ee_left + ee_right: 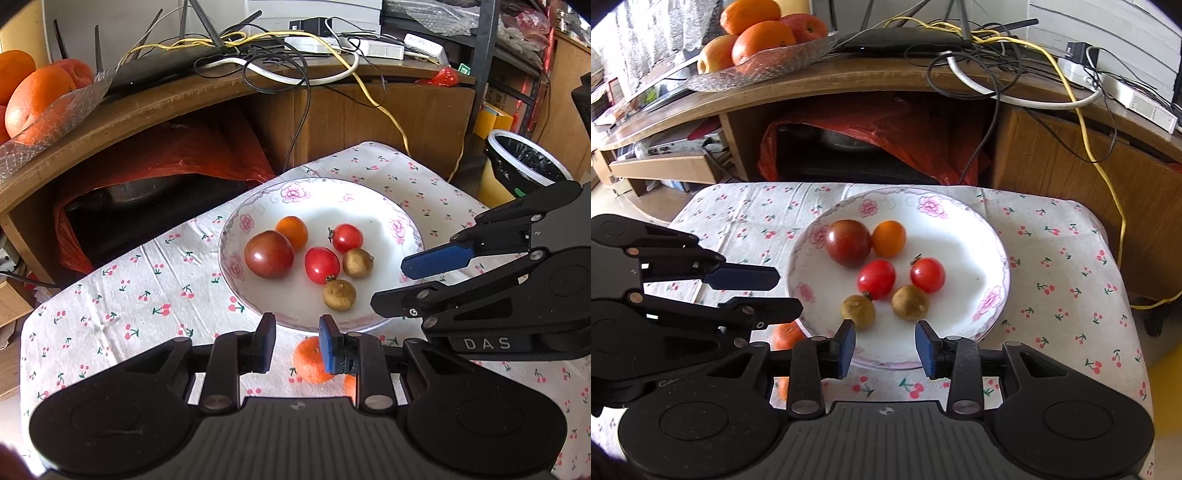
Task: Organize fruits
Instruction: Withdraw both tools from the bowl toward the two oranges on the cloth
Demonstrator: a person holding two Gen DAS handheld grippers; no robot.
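This looks like a room in a home. A small table with a cherry-print cloth (pixel 1067 258) holds a flowered plate (pixel 993 295). Behind it, at 12 o'clock, a wooden cabinet (pixel 1052 147) carries tangled cables (pixel 1027 55). A glass fruit bowl (pixel 768 70) sits at 11 o'clock. In the left view, a lined trash bin (pixel 524 162) stands at 2 o'clock.

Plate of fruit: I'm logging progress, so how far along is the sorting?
Done: six small fruits lie in the plate, among them a dark tomato and a brown fruit. In hand: nothing; the left gripper and right gripper hang with fingers apart and empty. Left: at least one orange lies on the tablecloth beside the plate.
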